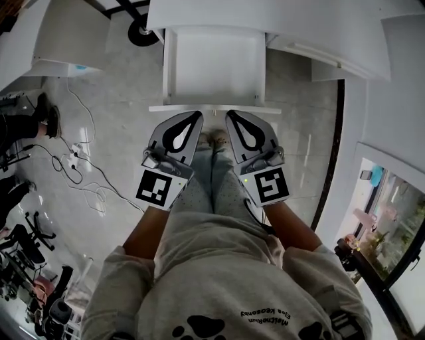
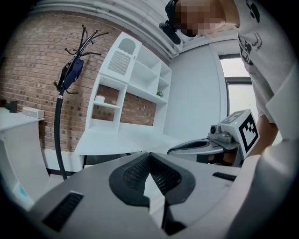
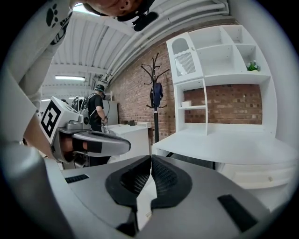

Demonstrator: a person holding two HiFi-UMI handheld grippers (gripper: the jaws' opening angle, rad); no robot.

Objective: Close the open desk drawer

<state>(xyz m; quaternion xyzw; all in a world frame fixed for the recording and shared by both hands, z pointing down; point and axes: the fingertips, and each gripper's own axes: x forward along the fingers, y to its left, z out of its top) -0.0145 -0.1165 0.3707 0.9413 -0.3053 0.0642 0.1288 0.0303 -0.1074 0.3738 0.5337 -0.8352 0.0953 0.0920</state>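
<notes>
The white desk drawer (image 1: pixel 212 108) stands pulled out from under the desk (image 1: pixel 265 20), and its inside looks bare. Both grippers hang side by side just short of the drawer's front edge, above the person's legs. My left gripper (image 1: pixel 197 115) is shut with nothing in it, and so is my right gripper (image 1: pixel 228 115). In the left gripper view the left gripper (image 2: pixel 149 155) has its pads together, with the right gripper (image 2: pixel 201 146) beside it. In the right gripper view the right gripper (image 3: pixel 151 158) is likewise shut, with the left gripper (image 3: pixel 93 142) at its side and the desk top (image 3: pixel 233 140) ahead.
A white shelf unit (image 3: pixel 219 60) stands on the desk against a brick wall. A coat stand (image 3: pixel 155 98) rises beside it. Cables (image 1: pixel 86 172) trail over the floor at the left, near office chairs (image 1: pixel 33 232). A person (image 3: pixel 97 109) stands far back.
</notes>
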